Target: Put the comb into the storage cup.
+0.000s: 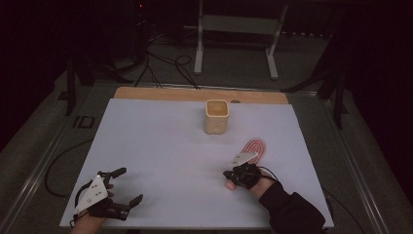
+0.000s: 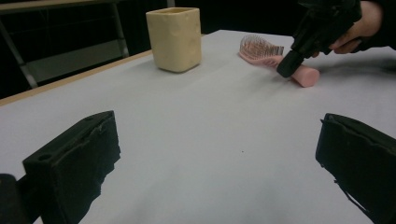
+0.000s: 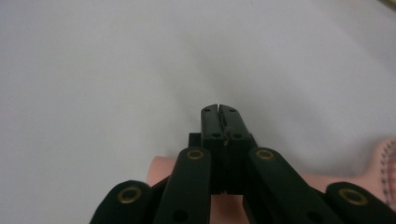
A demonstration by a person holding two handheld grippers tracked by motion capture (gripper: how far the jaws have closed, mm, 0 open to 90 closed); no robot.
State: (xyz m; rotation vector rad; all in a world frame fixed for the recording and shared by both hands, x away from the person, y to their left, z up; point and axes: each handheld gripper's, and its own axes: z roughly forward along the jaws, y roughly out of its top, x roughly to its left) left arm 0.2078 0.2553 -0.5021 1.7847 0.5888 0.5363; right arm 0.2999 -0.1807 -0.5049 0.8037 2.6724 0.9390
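Two hand-held grippers in play. We see the left hand-held gripper (image 1: 127, 185) near the tabletop's (image 1: 160, 146) near-left corner, jaws wide apart, nothing between them, resting low over the white surface. We see the right hand-held gripper (image 1: 228, 178) toward the near-right part, jaws pressed together with no gap, tips down on or just over the handle of the pink hairbrush (image 1: 253, 148); we cannot tell whether they actually touch it. The hairbrush lies flat, bristles up, right of centre, its head pointing toward the far edge and the handle end toward the near edge under the right hand-held gripper. We note a cream square cup (image 1: 216, 116) upright near the middle of the far edge, well apart from the brush.
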